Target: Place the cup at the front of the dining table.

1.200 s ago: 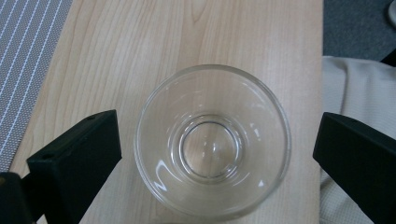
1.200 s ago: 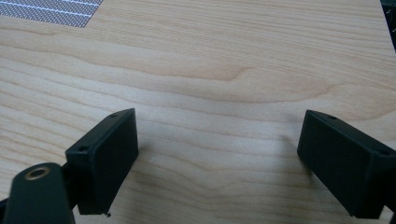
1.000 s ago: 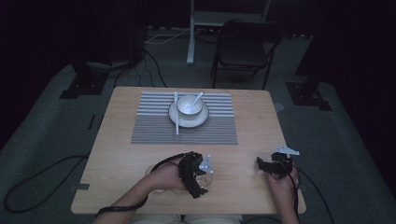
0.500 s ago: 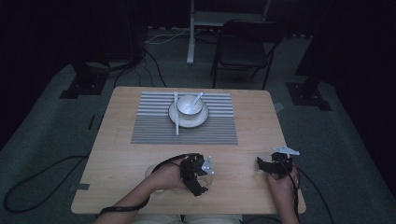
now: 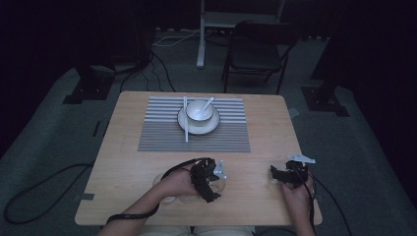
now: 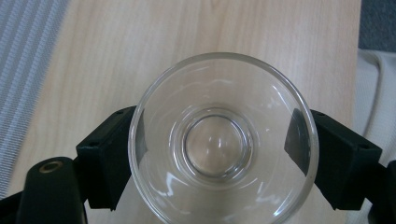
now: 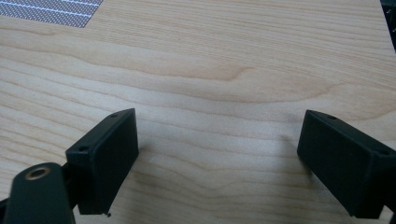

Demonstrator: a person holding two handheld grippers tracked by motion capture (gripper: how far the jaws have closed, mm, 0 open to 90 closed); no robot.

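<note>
**One glass gripped, nothing placed yet**

Table (image 5: 147, 162) holds a striped mat (image 5: 162, 140) at the far side, set with plate (image 5: 186, 129) and bowl (image 5: 198, 110). Near edge: left gripper (image 6: 219, 149) jaws just closed, pinching the clear glass (image 6: 219, 140), which looks still on the wood. Right gripper (image 7: 217, 154) spread, idle. Lift and placement remain, I'd judge.
</note>
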